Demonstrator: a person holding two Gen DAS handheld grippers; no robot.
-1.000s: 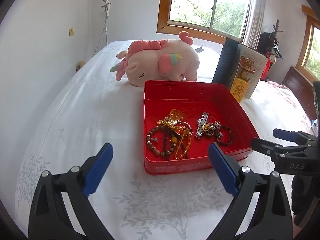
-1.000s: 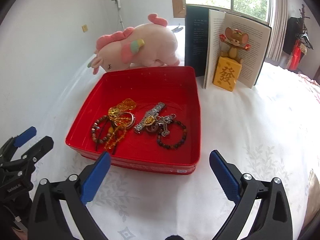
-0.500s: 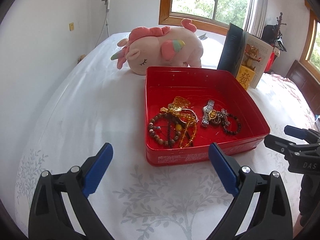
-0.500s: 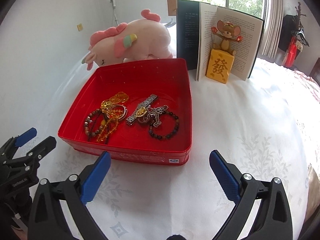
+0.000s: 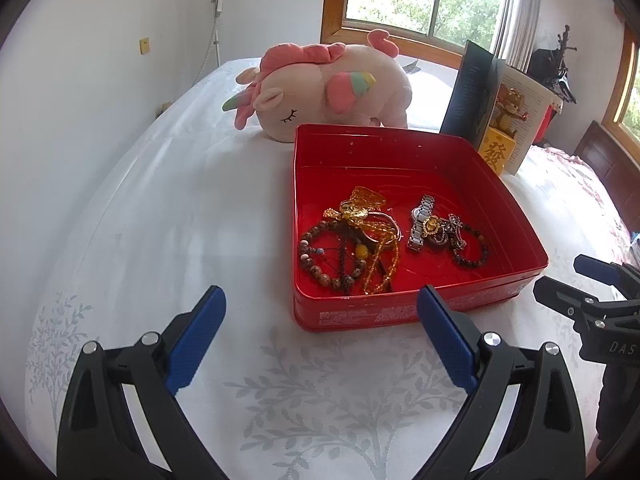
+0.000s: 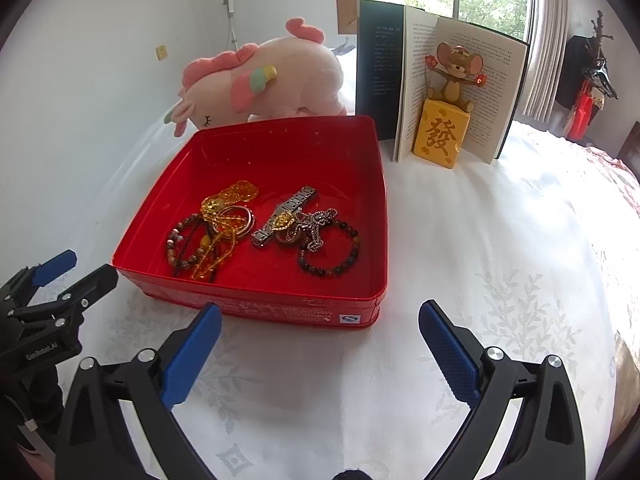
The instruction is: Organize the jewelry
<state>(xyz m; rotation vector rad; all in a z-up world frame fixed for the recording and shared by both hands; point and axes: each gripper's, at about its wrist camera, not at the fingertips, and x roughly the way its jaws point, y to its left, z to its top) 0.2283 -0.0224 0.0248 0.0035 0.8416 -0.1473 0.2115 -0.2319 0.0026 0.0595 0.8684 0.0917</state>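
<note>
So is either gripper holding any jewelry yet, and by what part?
Nothing is held. The left gripper and right gripper are both open and empty, short of the red metal tin.

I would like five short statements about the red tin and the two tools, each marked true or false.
1. Both tools, left tool and right tool, are open and hold nothing. True.
2. The silver watch lies on the bed cover. False: it lies inside the red tin.
3. A pink plush unicorn lies behind the tin. True.
4. The tin has its lid on. False: it is open.
5. The mouse figure sits on a yellow block. True.
</note>
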